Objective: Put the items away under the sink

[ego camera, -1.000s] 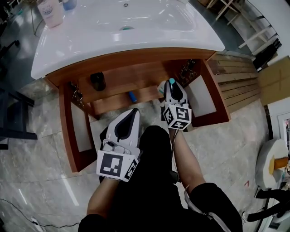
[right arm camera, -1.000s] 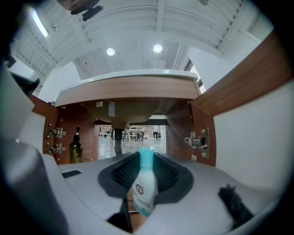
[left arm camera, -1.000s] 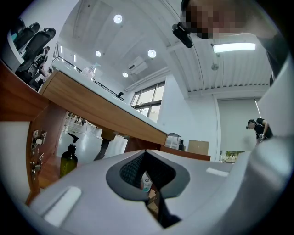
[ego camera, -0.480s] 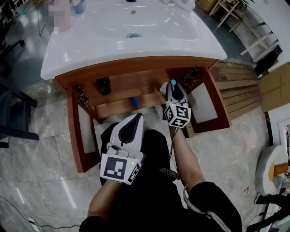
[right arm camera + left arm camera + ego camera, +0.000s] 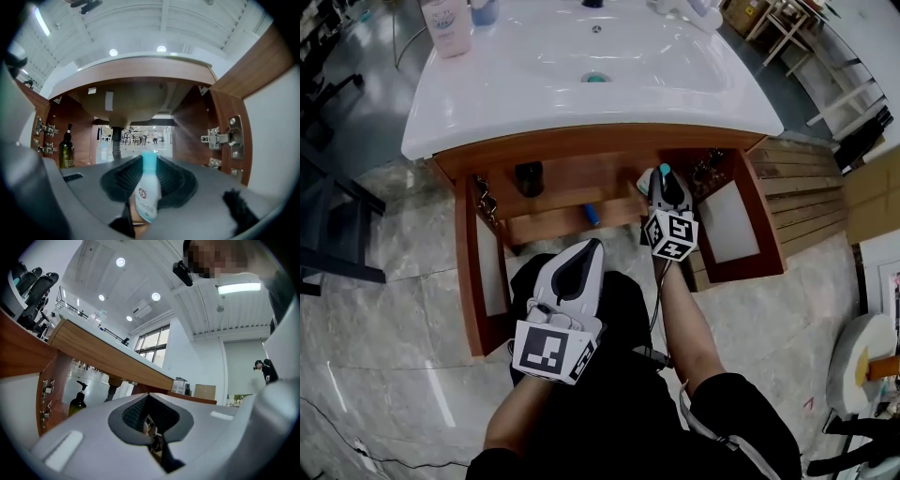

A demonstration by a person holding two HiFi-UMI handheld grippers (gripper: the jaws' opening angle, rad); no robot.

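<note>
Two grippers noted. Right gripper [image 5: 149, 164] jaws clamp a white bottle [image 5: 146, 192] with a teal cap, upright, at the open cabinet [image 5: 192, 126] under the sink [image 5: 581, 122]. Left gripper [image 5: 149, 414] jaws are pressed together, nothing between them. A dark pump bottle [image 5: 66, 152] stands inside at 9 o'clock of the held bottle. A blue item [image 5: 592, 216] lies on the shelf.

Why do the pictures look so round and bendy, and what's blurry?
Right gripper view: the wide lens bows the vanity's straight front edge into an arch, and the close white bottle looks soft. Left gripper view: black corners. Head view: light streaks on the shiny floor.
</note>
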